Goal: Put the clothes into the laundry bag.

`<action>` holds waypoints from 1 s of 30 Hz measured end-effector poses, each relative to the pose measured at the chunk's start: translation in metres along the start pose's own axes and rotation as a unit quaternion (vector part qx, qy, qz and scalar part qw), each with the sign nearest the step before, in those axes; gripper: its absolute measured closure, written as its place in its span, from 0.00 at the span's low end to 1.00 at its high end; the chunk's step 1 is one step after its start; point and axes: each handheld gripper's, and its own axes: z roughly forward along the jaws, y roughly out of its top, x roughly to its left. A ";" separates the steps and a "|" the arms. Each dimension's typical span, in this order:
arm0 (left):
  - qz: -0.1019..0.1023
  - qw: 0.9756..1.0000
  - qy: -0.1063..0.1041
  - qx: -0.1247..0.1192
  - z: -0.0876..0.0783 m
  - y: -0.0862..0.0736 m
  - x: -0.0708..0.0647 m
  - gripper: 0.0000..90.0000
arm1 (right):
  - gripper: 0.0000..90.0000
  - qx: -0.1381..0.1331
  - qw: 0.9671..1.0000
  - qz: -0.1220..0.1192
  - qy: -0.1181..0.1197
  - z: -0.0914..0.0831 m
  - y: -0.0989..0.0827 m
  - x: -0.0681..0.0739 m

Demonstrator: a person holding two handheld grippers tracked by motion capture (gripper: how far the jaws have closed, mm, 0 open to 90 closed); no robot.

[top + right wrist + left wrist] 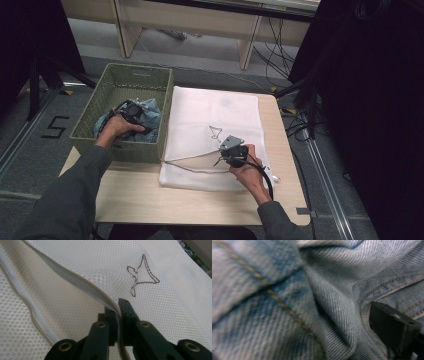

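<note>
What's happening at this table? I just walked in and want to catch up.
A person works with a gripper in each hand. The right gripper is shut on the zippered edge of the white mesh laundry bag, lifting it so the bag gapes open on the wooden table. The left gripper is down in the green woven basket, jaws open, pushed into the crumpled light blue denim garment. Nothing has gone into the bag yet.

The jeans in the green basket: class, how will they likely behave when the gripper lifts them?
The jeans lie crumpled in the basket, so they will probably hang floppy and unfold when lifted. The thick weave and stitched seams suggest they are fairly heavy for cloth. The rough surface should grip well, not slip.
</note>
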 end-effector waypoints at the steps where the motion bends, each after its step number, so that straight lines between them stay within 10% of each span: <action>1: -0.001 1.000 0.009 -0.007 0.003 0.000 -0.002 0.17 | 0.96 0.001 1.000 0.001 0.001 0.000 0.000 0.000; 4: 0.002 0.999 0.035 0.021 -0.001 0.003 -0.004 0.57 | 0.95 -0.001 1.000 -0.009 0.003 0.001 0.000 -0.001; 12: 0.003 0.998 0.056 0.041 -0.009 0.016 -0.008 0.75 | 0.96 -0.003 1.000 -0.014 0.001 0.001 0.000 -0.001; 20: -0.046 0.997 0.045 -0.042 -0.062 0.034 0.009 0.77 | 0.97 0.000 1.000 -0.007 0.006 -0.001 0.002 -0.001; 30: -0.080 0.985 -0.010 -0.152 -0.150 0.053 0.017 0.77 | 0.97 -0.017 1.000 0.015 0.007 -0.005 0.003 -0.004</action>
